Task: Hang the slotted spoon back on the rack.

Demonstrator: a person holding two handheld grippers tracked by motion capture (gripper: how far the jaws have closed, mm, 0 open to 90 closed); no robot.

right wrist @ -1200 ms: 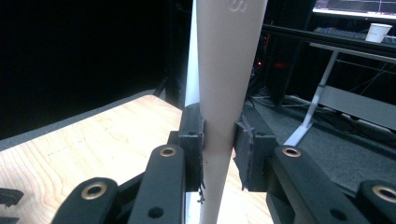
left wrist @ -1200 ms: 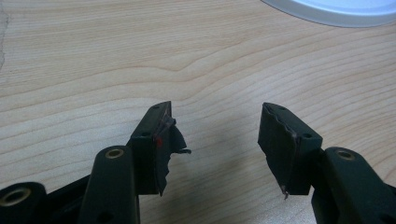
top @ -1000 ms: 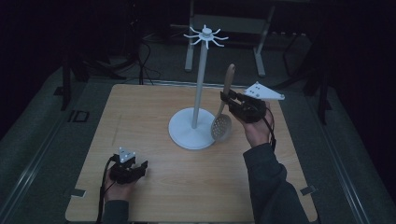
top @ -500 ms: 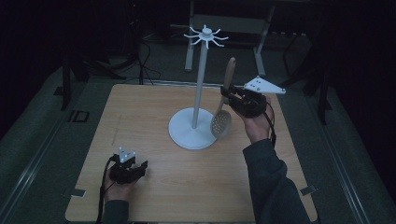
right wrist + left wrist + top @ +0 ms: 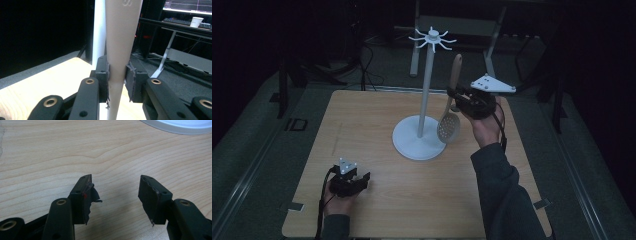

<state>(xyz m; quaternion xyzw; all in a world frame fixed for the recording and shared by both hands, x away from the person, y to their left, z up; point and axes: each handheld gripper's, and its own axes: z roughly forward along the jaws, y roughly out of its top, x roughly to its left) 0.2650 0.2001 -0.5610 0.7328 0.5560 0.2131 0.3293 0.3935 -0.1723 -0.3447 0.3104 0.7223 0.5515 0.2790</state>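
A beige slotted spoon (image 5: 449, 125) hangs upright above the table, bowl down and handle up. My right gripper (image 5: 454, 96) is shut on its handle (image 5: 117, 50), which stands between the two pads. Just left of it rises a white rack (image 5: 428, 85) with a round base (image 5: 412, 142) and hooked arms at its top (image 5: 432, 38). The spoon's handle tip reaches about as high as just under those hooks. My left gripper (image 5: 363, 181) rests low at the table's near left, open, with only bare wood between its pads (image 5: 85, 197).
The wooden table (image 5: 362, 120) has free room to the left of the rack base and along the front. Dark floor, cables and a metal frame (image 5: 492, 30) lie beyond the far edge. A monitor and paper cup (image 5: 196, 21) stand far behind.
The right gripper and the spoon have shifted slightly up and away from the near edge. The left gripper has stayed where it was.
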